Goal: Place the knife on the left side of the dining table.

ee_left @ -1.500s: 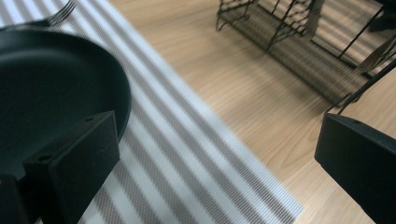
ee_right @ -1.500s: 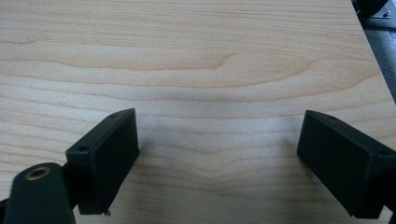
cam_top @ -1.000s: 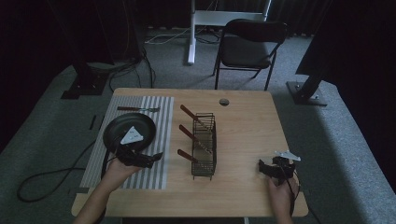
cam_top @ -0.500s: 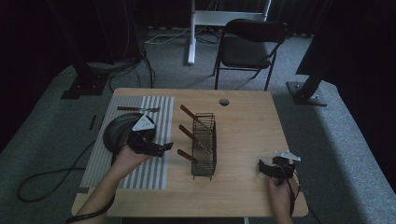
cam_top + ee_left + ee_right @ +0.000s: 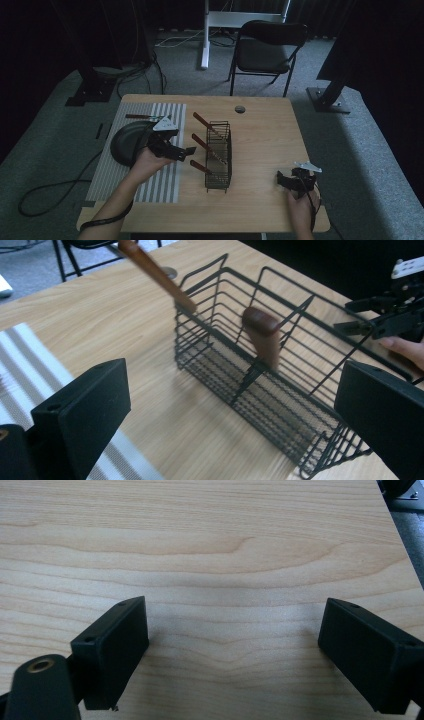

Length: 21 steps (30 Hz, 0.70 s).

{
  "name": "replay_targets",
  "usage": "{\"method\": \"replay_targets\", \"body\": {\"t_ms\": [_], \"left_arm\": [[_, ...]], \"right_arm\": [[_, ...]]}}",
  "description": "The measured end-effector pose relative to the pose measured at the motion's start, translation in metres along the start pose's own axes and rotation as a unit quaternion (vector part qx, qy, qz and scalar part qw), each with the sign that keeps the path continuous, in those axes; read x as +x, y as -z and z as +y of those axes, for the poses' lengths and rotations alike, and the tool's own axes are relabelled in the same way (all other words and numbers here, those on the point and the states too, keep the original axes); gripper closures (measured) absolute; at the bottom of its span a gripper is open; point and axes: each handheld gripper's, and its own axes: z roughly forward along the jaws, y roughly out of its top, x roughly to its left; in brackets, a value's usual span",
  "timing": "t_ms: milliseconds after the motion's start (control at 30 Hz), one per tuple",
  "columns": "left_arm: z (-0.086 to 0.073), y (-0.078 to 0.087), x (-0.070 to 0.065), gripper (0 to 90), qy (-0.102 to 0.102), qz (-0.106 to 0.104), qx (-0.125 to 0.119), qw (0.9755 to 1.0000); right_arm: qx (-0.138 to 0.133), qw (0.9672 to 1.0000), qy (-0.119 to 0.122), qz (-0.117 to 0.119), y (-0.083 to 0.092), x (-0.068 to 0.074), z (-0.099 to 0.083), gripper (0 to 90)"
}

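I had the left tongs [image 5: 189, 151] hanging just left of the wire basket [image 5: 218, 156], jaws spread wide and gripping nothing. Through the left gripper view I looked along those jaws straight at the basket [image 5: 270, 390], which stood upright on the wooden surface [image 5: 265, 145]. Three wooden-handled utensils leaned out over the basket's left rim: the far handle [image 5: 201, 120], the middle handle [image 5: 199, 141] and the near handle [image 5: 197, 165]. In the left gripper view the middle handle [image 5: 262, 335] rose from inside the basket at one of its dividers, and the far handle [image 5: 155, 272] crossed the rim at the back corner; what ends they carried I could not tell.

Left of the basket, beyond my left hand [image 5: 146, 162], a dark pan [image 5: 125, 145] lay on the striped mat [image 5: 165, 182].

The right tongs [image 5: 281, 178] sat well to the right of the basket, low over bare wood [image 5: 210, 555], jaws wide apart and empty.
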Motion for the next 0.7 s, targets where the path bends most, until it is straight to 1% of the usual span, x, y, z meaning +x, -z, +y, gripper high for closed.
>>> {"method": "replay_targets", "body": {"t_ms": [67, 100, 133, 200, 233, 267, 300, 367, 400, 433, 467, 533, 567, 600, 667, 700], "left_arm": [[0.002, -0.004, -0.002, 4.3, 0.005, -0.004, 0.003, 1.0], [0.003, -0.005, -0.002, 4.3, 0.01, -0.001, 0.006, 0.9999], [0.004, -0.007, -0.002, 4.3, 0.015, -0.003, 0.008, 0.9998], [0.005, -0.01, -0.003, 6.2, 0.022, -0.013, 0.008, 0.9996], [0.006, -0.012, -0.004, 6.2, 0.023, -0.016, 0.01, 0.9996], [0.006, -0.013, -0.005, 9.6, 0.02, -0.018, 0.01, 0.9996], [0.007, -0.014, -0.007, 16.1, 0.021, -0.019, 0.01, 0.9995], [0.007, -0.015, -0.008, 16.2, 0.023, -0.019, 0.012, 0.9995], [0.008, -0.017, -0.011, 16.2, 0.019, -0.019, 0.016, 0.9995], [0.007, -0.017, -0.012, 28.4, 0.02, -0.022, 0.014, 0.9995], [0.008, -0.018, -0.012, 33.2, 0.026, -0.024, 0.011, 0.9993], [0.008, -0.018, -0.012, 37.7, 0.041, -0.03, 0.006, 0.9987], [0.008, -0.019, -0.013, 42.8, 0.046, -0.029, 0.002, 0.9985], [0.008, -0.019, -0.013, 44.1, 0.049, -0.029, 0.001, 0.9984], [0.008, -0.021, -0.013, 49.3, 0.058, -0.026, 0.002, 0.998], [0.008, -0.022, -0.013, 49.6, 0.061, -0.028, 0.002, 0.9977]], "right_arm": [[0.0, 1.0, 0.0, 0.0, 0.0, 0.0, 0.0, 11.7], [0.0, 1.0, 0.0, 0.0, 0.0, 0.0, 0.0, 11.7], [0.0, 1.0, 0.0, 0.0, 0.0, 0.0, 0.0, 11.7], [0.0, 1.0, 0.0, 0.0, 0.0, 0.0, 0.0, 11.7], [0.0, 1.0, 0.0, 0.0, 0.0, 0.0, 0.0, 11.7], [0.0, 1.0, 0.0, 0.0, 0.0, 0.0, 0.0, 11.7], [0.0, 1.0, 0.0, 0.001, 0.0, 0.0, 0.0, 11.7], [0.0, 1.0, 0.001, 0.001, 0.0, 0.0, 0.0, 11.7], [0.0, 1.0, 0.0, 0.001, 0.0, 0.0, 0.0, 11.7], [0.0, 1.0, 0.001, 0.001, 0.0, 0.0, 0.0, 11.7], [0.0, 1.0, 0.001, 0.001, 0.0, 0.0, 0.0, 11.7], [0.0, 1.0, 0.001, 0.001, 0.0, 0.0, 0.0, 11.7], [0.0, 1.0, 0.0, 0.001, 0.0, 0.0, 0.0, 11.7], [0.0, 1.0, 0.001, 0.001, 0.0, 0.0, 0.0, 11.7], [0.0, 1.0, 0.001, 0.001, 0.0, 0.0, 0.0, 11.7], [0.0, 1.0, 0.001, 0.001, 0.0, 0.0, 0.0, 11.7]]}}
